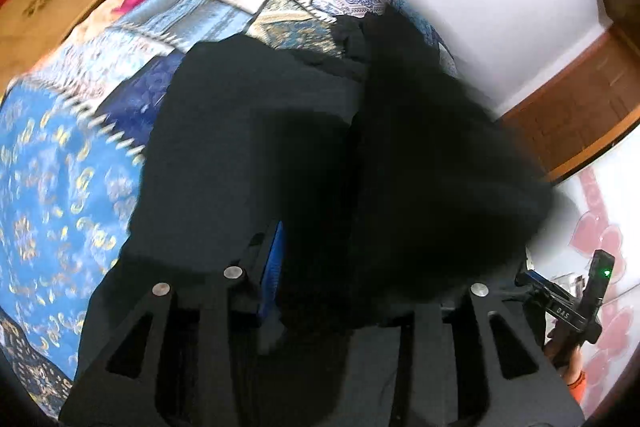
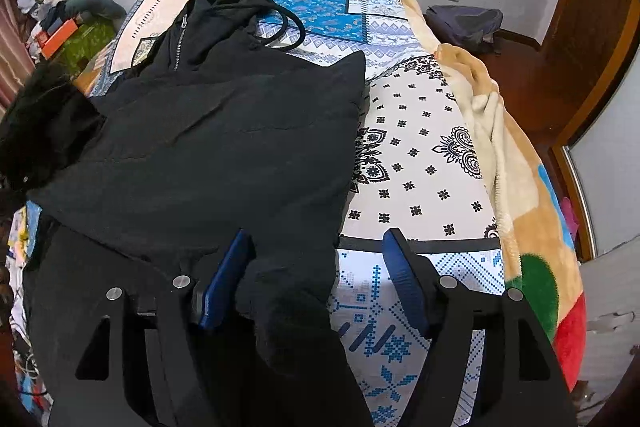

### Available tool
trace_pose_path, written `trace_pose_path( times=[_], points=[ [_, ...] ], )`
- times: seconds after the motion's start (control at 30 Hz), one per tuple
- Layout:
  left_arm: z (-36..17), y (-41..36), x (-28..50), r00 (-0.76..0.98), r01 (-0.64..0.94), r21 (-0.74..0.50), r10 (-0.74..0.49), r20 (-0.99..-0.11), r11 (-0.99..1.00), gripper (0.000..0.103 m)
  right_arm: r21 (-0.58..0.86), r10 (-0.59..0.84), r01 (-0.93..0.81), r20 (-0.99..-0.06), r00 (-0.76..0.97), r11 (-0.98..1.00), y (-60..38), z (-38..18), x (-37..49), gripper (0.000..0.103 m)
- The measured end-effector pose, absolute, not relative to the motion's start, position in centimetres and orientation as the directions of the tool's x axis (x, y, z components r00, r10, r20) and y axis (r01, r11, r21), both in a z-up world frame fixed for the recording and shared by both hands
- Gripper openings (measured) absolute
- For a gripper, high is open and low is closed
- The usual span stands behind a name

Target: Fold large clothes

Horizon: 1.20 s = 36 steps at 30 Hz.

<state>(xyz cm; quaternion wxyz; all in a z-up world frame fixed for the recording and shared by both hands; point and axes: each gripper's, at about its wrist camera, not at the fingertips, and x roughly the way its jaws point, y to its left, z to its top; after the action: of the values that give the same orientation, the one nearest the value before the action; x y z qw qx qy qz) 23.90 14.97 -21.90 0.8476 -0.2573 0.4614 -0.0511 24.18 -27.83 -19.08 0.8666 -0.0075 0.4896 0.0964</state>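
A large black hooded jacket [image 2: 208,131] with a zip and drawcord lies on the bed's patterned quilt [image 2: 416,163], hood towards the far end. My right gripper [image 2: 320,267] is open over the jacket's near right corner, and a fold of black cloth lies between its blue pads [image 2: 404,279]. In the left wrist view the jacket [image 1: 248,147] fills the middle and a raised, blurred flap of it [image 1: 440,167] hangs in front. My left gripper [image 1: 360,259] is mostly buried in the cloth; only its left blue pad [image 1: 274,267] shows.
A beige fleece blanket [image 2: 516,187] runs along the bed's right edge. A dark backpack [image 2: 464,23] sits on the floor beyond it. A wooden door [image 2: 592,39] stands at the right. Piled clutter [image 2: 68,23] lies left of the bed. A wooden board [image 1: 52,11] shows at the left.
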Motion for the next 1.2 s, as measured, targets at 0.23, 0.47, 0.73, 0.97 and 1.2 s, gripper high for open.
trace_pose_path(
  times=[0.23, 0.47, 0.73, 0.97, 1.2],
  points=[
    [-22.8, 16.5, 22.9, 0.551, -0.183, -0.352, -0.200, -0.810, 0.918, 0.033, 0.086, 0.145, -0.139, -0.853, 0.502, 0.987, -27.7, -19.0, 24.2, 0.067],
    [-21.5, 16.6, 22.2, 0.571, -0.154, -0.235, -0.107, -0.814, 0.960, 0.034, 0.085, 0.147, -0.146, -0.861, 0.487, 0.986, -27.4, -18.3, 24.6, 0.067],
    [-18.3, 15.0, 22.4, 0.594, -0.147, 0.010, 0.097, -0.799, 0.989, 0.049, 0.097, 0.210, -0.227, -0.808, 0.551, 0.969, -26.3, -14.5, 25.1, 0.067],
    [-13.9, 14.6, 24.2, 0.655, -0.113, 0.043, 0.107, -0.748, 0.993, 0.063, 0.104, 0.270, -0.289, -0.734, 0.623, 0.952, -24.9, -10.5, 27.2, 0.067],
    [-9.8, 11.8, 30.0, 0.715, -0.014, 0.016, 0.021, -0.698, 1.000, 0.064, 0.141, 0.327, -0.320, -0.676, 0.661, 0.937, -23.6, -8.1, 31.1, 0.067]
  ],
)
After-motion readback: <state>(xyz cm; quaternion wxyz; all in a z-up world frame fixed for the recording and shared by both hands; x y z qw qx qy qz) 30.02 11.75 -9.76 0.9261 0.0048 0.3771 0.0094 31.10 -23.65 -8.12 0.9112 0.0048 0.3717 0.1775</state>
